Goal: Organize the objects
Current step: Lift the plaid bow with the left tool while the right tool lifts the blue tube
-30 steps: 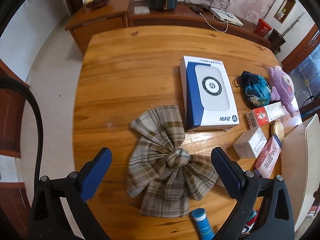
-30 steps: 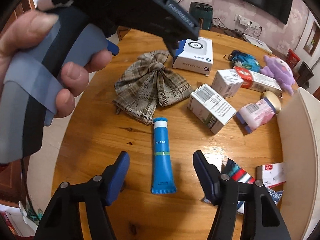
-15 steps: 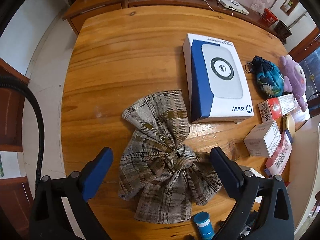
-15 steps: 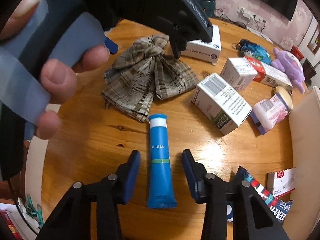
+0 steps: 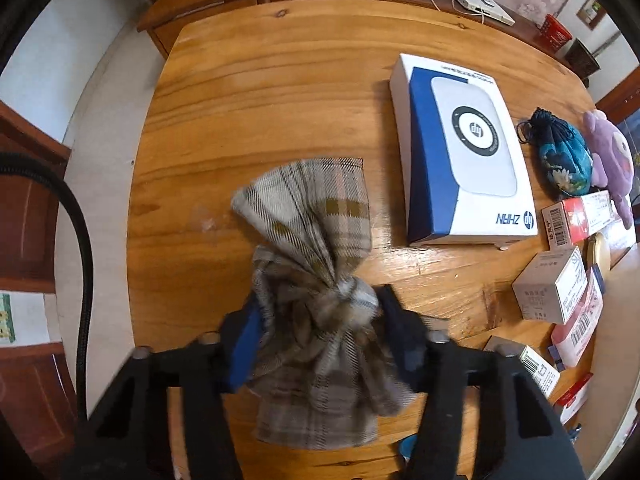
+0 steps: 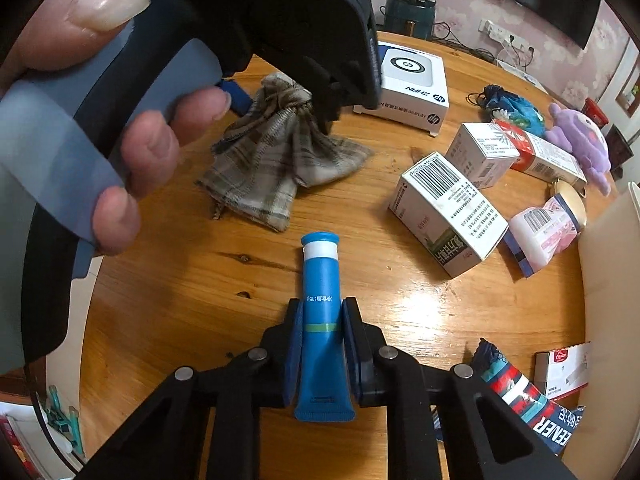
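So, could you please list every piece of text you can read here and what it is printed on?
"ZHAN": white and blue box, beside an HP logo.
"ENER": striped packet, partly cut off.
Blue tube: small print, not reliably readable.
Small cartons' print: too small.

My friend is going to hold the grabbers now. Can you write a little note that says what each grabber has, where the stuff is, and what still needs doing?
Left gripper: jaws closing around the knot of the plaid cloth bow, cloth bunched between the pads.
Right gripper: shut on the blue tube, which lies flat on the wooden table.
Also on the table: the white and blue box, small cartons, a blue pouch and a purple plush toy.
Done: both things are gripped, neither visibly lifted.
Left: probably lift them and put them away, then the loose things.
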The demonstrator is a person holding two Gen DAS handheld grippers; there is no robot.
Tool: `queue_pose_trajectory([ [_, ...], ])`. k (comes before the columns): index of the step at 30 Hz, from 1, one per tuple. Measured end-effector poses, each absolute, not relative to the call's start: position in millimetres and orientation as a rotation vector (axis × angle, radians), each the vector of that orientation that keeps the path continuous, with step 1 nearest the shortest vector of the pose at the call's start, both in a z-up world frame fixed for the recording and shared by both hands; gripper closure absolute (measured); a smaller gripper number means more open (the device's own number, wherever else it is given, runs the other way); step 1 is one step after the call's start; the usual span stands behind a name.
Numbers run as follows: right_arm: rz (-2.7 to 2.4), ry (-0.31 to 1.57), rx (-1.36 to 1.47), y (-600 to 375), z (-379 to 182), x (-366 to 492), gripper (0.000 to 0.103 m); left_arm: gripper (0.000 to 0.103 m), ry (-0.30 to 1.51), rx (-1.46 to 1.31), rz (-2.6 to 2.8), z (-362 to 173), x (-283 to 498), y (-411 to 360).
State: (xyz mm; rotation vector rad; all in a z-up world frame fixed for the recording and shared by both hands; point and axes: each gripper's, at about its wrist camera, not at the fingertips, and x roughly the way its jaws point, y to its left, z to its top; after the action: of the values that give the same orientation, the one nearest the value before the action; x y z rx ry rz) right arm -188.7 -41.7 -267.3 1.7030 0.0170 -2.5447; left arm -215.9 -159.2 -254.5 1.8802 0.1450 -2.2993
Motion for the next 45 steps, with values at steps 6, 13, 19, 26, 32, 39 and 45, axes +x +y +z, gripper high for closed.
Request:
queue_pose_trajectory([
  [6, -2.525, -0.017, 1.715, -38, -265, -192, 0.084, 0.074, 0.145, 1.854, -2.297, -253, -207, -162],
  [13, -2.529, -0.084, 1.710, -26, -243, -183, 0.084, 0.075, 0.091, 1.805, -2.337, -217, -194, -165],
  [19, -2.557, -0.146, 1.718, -6, -204, -179, 0.084, 0.075, 0.079, 1.736, -2.403, -156, -171, -154],
  [26, -2.636, -0.189, 1.701, 32, -150, -172, 0.084, 0.075, 0.028, 1.662, -2.445, -93, -136, -130],
  [32, -2.711, -0.268, 1.697, 65, -104, -153, 0.084, 0.075, -0.011, 1.619, -2.512, -54, -117, -111],
  [39, -2.838, -0.296, 1.643, 109, -57, -128, 0.084, 0.075, -0.073, 1.571, -2.624, -14, -96, -65],
  [45, -2.907, -0.302, 1.609, 154, -30, -106, 0.084, 0.075, -0.079, 1.540, -2.690, 8, -94, -22],
])
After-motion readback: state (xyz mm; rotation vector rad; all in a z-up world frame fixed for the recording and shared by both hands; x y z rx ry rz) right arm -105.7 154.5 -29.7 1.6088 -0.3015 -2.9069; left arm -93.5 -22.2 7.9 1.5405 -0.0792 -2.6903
